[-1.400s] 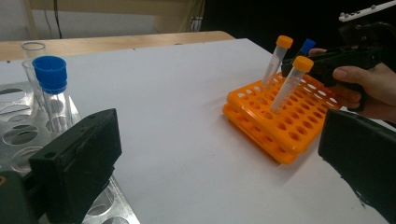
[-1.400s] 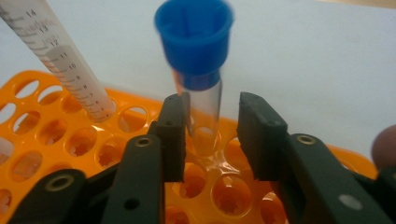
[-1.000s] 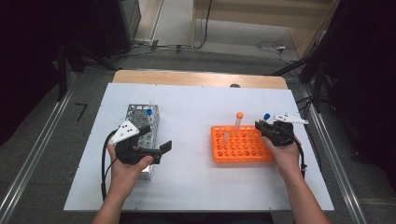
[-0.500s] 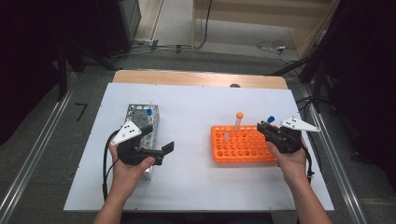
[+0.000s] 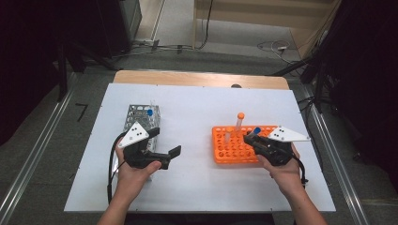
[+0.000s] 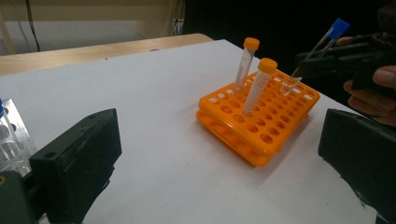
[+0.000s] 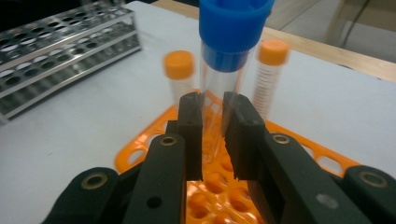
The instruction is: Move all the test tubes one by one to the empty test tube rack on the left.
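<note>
White counter (image 5: 197,187): right tongs (image 7: 212,121) clamped on a blue-capped tube (image 7: 229,51) over the orange rack (image 5: 234,150), which holds two already. Left tongs (image 5: 176,151) wide apart by the metal rack (image 5: 141,115), one blue tube left.

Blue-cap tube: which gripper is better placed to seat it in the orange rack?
Right. The right gripper already clamps the blue-cap tube, its tip just above the orange rack. The left gripper is open beside the metal rack, farther off.
</note>
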A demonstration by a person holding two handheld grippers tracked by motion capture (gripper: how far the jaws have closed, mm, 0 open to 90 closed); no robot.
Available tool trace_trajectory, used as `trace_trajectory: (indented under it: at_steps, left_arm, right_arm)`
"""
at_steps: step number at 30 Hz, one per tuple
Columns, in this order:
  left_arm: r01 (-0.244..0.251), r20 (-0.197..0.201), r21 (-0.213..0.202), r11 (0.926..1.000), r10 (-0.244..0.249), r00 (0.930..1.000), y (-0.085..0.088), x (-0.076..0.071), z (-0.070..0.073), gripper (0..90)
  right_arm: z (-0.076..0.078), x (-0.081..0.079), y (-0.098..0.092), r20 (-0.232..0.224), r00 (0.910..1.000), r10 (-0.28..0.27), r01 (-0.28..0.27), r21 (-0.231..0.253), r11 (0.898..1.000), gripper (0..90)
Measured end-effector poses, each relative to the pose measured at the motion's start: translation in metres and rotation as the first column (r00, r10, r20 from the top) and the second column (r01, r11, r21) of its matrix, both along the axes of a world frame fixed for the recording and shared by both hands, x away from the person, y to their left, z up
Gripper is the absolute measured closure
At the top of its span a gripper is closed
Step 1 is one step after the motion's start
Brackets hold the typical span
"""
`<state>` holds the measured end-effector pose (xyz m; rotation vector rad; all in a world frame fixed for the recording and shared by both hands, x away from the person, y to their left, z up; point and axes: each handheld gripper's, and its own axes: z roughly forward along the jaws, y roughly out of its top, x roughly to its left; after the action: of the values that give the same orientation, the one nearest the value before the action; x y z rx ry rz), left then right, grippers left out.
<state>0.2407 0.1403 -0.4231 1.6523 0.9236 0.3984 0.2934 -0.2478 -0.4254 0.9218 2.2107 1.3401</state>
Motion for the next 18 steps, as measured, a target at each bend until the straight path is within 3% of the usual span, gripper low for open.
trace_trajectory:
  at_steps: [7,18]
  left_arm:
    - [0.019,0.009,0.005,0.9998,-0.019,0.9998,-0.004,-0.002,0.002,0.0]
    - [0.073,0.012,0.005,0.9973,-0.073,0.9973,-0.018,-0.004,0.003,2.8]
  right_arm:
    - [0.002,-0.014,0.026,0.006,0.9948,0.102,-0.102,-0.001,0.995,75.0]
    - [-0.003,-0.023,0.053,-0.007,0.9816,0.191,-0.191,-0.014,0.981,75.1]
